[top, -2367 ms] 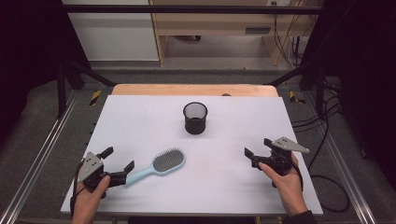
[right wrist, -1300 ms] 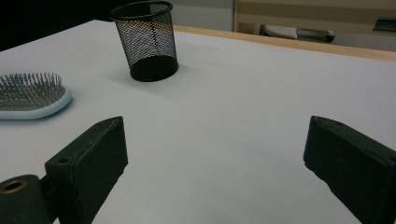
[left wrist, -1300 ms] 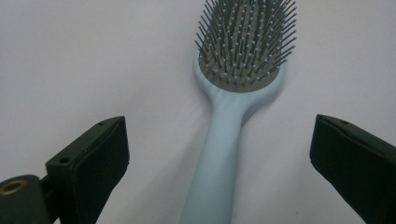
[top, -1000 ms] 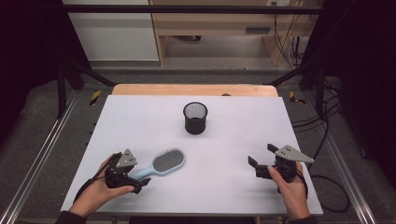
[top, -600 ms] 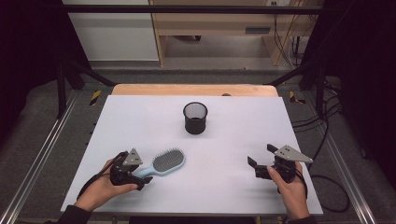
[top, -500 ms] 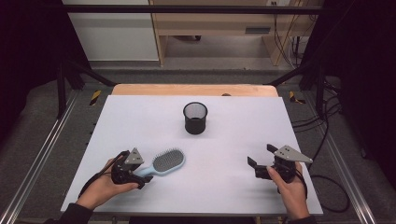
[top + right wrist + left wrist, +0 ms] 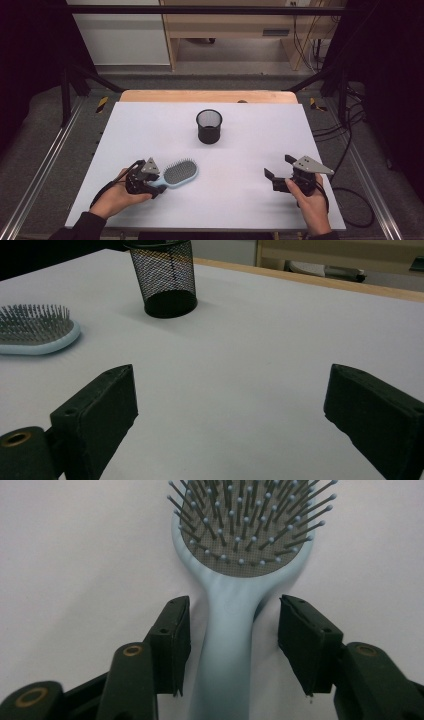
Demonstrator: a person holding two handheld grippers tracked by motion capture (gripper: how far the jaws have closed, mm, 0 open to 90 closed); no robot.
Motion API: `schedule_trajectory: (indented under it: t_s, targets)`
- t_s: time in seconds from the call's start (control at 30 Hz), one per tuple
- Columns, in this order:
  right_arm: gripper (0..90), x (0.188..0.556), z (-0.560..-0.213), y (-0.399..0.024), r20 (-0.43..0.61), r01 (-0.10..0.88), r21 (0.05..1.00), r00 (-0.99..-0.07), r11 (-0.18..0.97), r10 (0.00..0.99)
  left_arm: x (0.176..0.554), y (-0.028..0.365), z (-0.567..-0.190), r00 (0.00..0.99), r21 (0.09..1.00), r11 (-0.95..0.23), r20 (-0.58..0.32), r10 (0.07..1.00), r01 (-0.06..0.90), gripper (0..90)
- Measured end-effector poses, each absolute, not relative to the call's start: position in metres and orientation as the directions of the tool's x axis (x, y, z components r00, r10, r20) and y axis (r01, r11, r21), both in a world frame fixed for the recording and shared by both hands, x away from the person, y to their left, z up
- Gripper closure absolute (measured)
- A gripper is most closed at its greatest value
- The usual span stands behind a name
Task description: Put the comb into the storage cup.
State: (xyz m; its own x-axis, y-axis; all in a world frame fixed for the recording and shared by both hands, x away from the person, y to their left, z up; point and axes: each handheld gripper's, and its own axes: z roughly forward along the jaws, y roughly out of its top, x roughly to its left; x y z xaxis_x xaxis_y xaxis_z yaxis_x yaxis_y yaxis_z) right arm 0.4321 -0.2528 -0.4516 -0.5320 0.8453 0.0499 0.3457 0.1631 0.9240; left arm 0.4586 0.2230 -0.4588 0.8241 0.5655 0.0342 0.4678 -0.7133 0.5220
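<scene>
So my left gripper (image 7: 234, 645) has its fingers either side of the light blue plastic hairbrush's (image 7: 177, 175) handle near the counter's (image 7: 150, 125) front-left corner. They've just been closing in, but there's a gap on both sides, so no grip. Right gripper (image 7: 280, 170) sits wide open near the front-right corner. Black wire-mesh cup (image 7: 209, 126) stands upright toward the back edge.

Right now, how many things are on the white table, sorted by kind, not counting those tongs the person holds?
Hairbrush: 1, light blue, lying bristles up
Mesh cup: 1, black, upright
Total: 2
</scene>
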Motion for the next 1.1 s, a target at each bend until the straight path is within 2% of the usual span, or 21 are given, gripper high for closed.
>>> schedule_trajectory:
  t_s: [0.23, 0.4, 0.53, 0.63, 1.1]
  targets:
    - [7.3, 0.432, -0.452, -0.253, 0.051, 0.347, 0.924, -0.535, 0.164, 0.843, 0.461, 0.219, -0.458, 0.833, 0.504, -0.724, 0.016, 0.553, 0.471, 53.9]
    - [7.4, 0.432, -0.452, -0.252, 0.051, 0.348, 0.922, -0.538, 0.167, 0.842, 0.465, 0.218, -0.456, 0.81, 0.48, -0.709, -0.008, 0.586, 0.517, 58.3]
    - [7.4, 0.432, -0.452, -0.252, 0.052, 0.349, 0.922, -0.539, 0.167, 0.841, 0.465, 0.215, -0.455, 0.819, 0.47, -0.727, 0.016, 0.573, 0.5, 61.6]
    - [7.4, 0.432, -0.452, -0.252, 0.053, 0.35, 0.922, -0.539, 0.167, 0.84, 0.462, 0.214, -0.456, 0.826, 0.474, -0.734, 0.024, 0.563, 0.486, 67.4]
    - [7.4, 0.432, -0.452, -0.252, 0.055, 0.351, 0.921, -0.542, 0.166, 0.839, 0.454, 0.214, -0.457, 0.825, 0.516, -0.729, 0.072, 0.56, 0.45, 69.7]
